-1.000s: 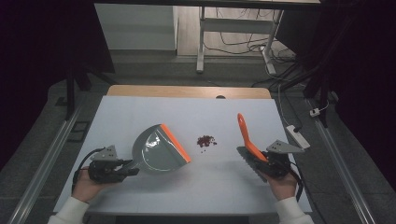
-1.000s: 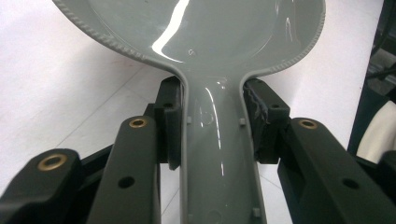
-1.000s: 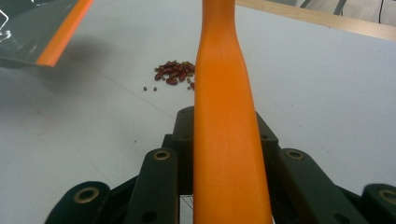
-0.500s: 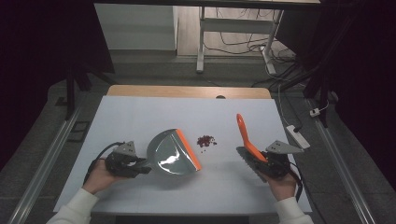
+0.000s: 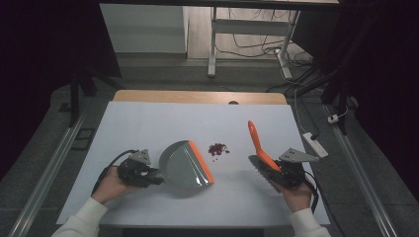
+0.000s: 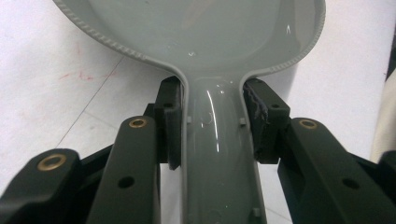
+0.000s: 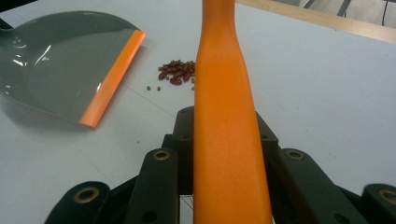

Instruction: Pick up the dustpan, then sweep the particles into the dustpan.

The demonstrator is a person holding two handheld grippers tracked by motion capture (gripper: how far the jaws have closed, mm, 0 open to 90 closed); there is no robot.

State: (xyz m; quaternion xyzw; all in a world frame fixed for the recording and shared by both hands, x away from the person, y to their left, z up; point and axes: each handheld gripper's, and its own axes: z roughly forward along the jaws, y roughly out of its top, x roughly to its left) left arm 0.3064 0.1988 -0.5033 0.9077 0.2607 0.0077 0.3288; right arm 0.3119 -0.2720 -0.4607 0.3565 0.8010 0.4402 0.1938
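Hands in white sleeves are seen at the near edge of a white-covered table [image 5: 148, 123], each holding a black two-jaw gripper. The left gripper [image 5: 143, 174], at the near left, is clamped on the grey handle of a dustpan [image 5: 185, 164]; in the left gripper view the jaws are pressed against both sides of that handle [image 6: 217, 154], with the pan's ribbed rim spreading out just beyond them. The dustpan is held with its orange lip [image 5: 201, 162] turned toward the table's centre, and a shadow is cast beneath it. The right gripper [image 5: 276, 170], at the near right, is closed around a brush [image 5: 259, 145]; its orange handle [image 7: 224, 121] is gripped between the jaws in the right gripper view and is angled up and away from the person, while the dark bristles are seen beside the gripper in the high view. Between dustpan and brush, slightly farther out, a small heap of dark red beans [image 5: 217, 148] is scattered on the table, just beside the orange lip but not touching it, with a few loose specks around it. Beyond the table's wooden far edge, a pale metal frame [image 5: 213, 44] and tangled cables [image 5: 252, 47] are visible on the floor.
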